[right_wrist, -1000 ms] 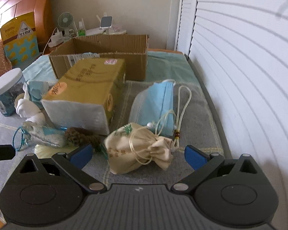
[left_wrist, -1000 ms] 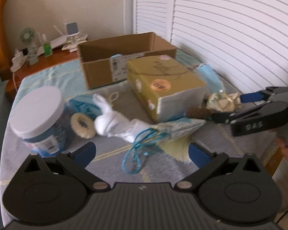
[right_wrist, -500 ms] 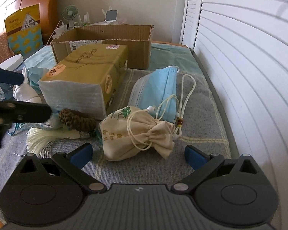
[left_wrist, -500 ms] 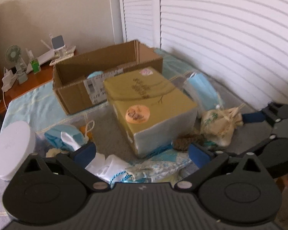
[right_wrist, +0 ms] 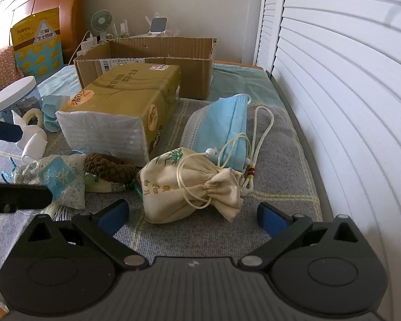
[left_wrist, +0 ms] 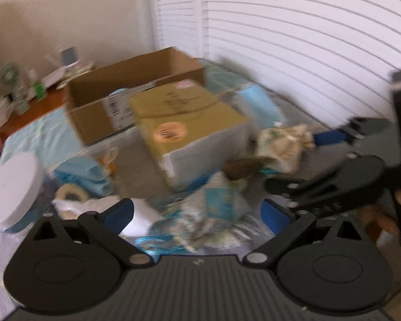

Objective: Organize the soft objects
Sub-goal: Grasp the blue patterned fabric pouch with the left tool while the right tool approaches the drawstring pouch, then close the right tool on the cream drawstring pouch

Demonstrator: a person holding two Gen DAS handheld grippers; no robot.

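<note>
A cream drawstring pouch (right_wrist: 192, 184) lies right in front of my right gripper (right_wrist: 191, 215), which is open and empty around it. A blue face mask (right_wrist: 222, 128) lies behind the pouch. A blue patterned sachet (right_wrist: 58, 176) and a brown scrunchie (right_wrist: 108, 164) lie to the left. My left gripper (left_wrist: 197, 214) is open and empty over the sachet (left_wrist: 214, 208) and a white sock (left_wrist: 136, 214). The left wrist view is blurred.
A gold tissue pack (right_wrist: 120, 107) stands in the middle, with an open cardboard box (right_wrist: 147, 61) behind it. A white-lidded jar (right_wrist: 13, 99) stands at the left. White louvred doors (right_wrist: 347, 93) run along the right. All rests on a grey checked blanket (right_wrist: 280, 174).
My left gripper has moved forward and down over the sachet and sock. My right gripper has edged closer to the cream pouch. Both stay open.
</note>
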